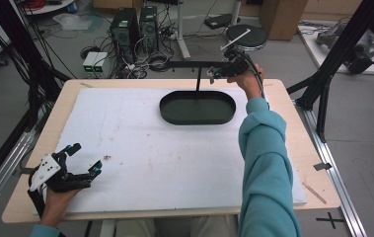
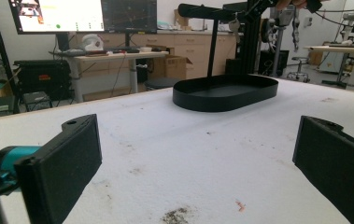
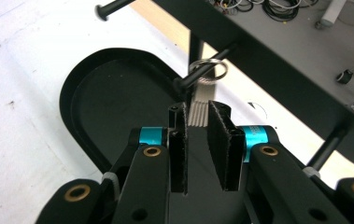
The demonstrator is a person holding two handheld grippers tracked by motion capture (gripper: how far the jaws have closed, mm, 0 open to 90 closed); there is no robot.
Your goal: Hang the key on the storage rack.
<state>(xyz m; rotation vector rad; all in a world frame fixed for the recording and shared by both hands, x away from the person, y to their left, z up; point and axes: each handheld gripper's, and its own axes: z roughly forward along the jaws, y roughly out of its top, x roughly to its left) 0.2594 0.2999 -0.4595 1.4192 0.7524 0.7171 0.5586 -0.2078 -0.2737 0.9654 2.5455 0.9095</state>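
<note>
Item: key ring (image 3: 208, 70) with tag, hung on stand peg (image 3: 198, 77), desk's 1 o'clock. Right claw (image 3: 201, 116) apparently loosening around tag; left claw (image 1: 83, 160) released, idle. Risk: snagged ring drops into tray (image 1: 197, 118).

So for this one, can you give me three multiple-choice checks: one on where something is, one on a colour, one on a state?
1. Where is the key ring?
A. Lying in the tray
B. On a peg of the stand
C. On the white mat

2. What colour is the tray?
A. White
B. Teal
C. Black

3. How do the left gripper's jaws stand?
A. Wide open, nothing between them
B. Shut on a key
C. Shut on the tray's rim

Answers:
1 B: the key ring is looped over a peg of the stand.
2 C: the oval tray is black.
3 A: the left gripper has its pads far apart over bare mat.
</note>
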